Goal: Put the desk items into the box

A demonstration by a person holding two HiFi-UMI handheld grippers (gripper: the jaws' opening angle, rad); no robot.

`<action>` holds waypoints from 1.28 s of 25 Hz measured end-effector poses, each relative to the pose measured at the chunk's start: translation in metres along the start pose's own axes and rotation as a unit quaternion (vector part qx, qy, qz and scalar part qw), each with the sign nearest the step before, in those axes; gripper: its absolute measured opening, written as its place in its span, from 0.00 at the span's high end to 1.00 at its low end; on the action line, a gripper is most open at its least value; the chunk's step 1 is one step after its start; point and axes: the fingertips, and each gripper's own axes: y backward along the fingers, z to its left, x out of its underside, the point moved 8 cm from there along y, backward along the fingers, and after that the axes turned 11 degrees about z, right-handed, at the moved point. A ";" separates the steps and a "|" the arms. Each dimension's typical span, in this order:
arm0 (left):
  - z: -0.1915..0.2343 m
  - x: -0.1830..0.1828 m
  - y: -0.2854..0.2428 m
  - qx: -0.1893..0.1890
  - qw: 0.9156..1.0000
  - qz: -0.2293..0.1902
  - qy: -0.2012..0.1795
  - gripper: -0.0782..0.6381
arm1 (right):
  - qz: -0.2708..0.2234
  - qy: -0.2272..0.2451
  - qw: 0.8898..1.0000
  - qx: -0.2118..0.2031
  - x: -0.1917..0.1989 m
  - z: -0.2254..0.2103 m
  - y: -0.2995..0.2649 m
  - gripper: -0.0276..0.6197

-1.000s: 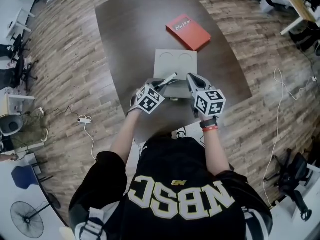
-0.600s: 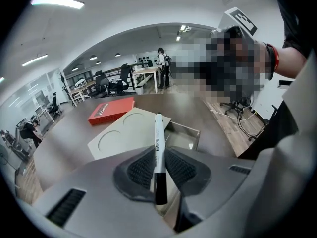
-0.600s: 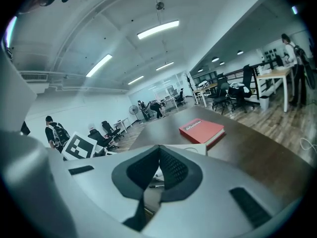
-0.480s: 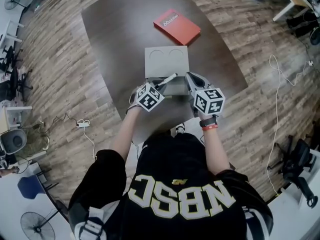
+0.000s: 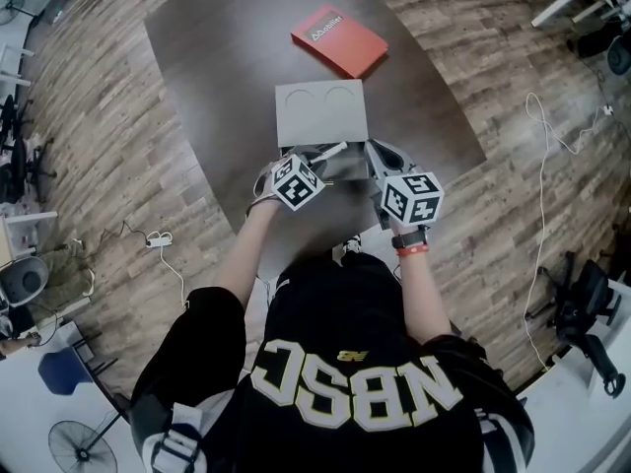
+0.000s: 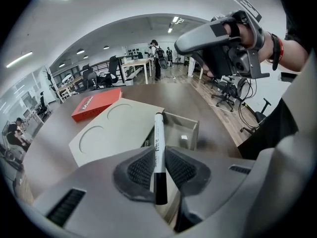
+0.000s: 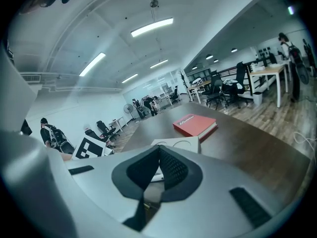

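My left gripper (image 6: pixel 158 151) is shut on a white marker with a black cap (image 6: pixel 158 148), which points forward over the open grey box (image 6: pixel 190 128). In the head view the marker (image 5: pixel 329 152) sticks out from the left gripper (image 5: pixel 312 164) above the box (image 5: pixel 340 171). A small white item (image 6: pixel 184 138) lies inside the box. The box's grey lid (image 5: pixel 320 112), with two round marks, lies flat just beyond it. My right gripper (image 5: pixel 379 156) hovers at the box's right side; its pads (image 7: pixel 171 168) meet with nothing between them.
A red book (image 5: pixel 338 39) lies on the dark brown table (image 5: pixel 227 57) beyond the lid. The table's near edge runs just below the grippers, with wood floor around it. Office desks, chairs and people stand far behind.
The head camera has shifted a little, so the table sits higher and further left in view. Both grippers and the marker keep their place over the box.
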 end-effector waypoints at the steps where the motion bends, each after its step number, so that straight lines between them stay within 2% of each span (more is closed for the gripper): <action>1: 0.000 0.001 -0.003 0.003 1.000 0.002 -0.001 0.79 | 0.001 -0.002 1.000 0.001 0.002 0.000 -0.001 0.94; 19: -0.001 0.014 -0.050 0.049 0.998 0.043 -0.023 0.79 | 0.023 -0.016 1.000 0.008 0.015 -0.002 -0.009 0.94; 32: -0.005 0.018 -0.060 0.043 0.998 0.040 -0.028 0.79 | 0.028 -0.016 0.999 0.007 0.017 -0.001 -0.008 0.94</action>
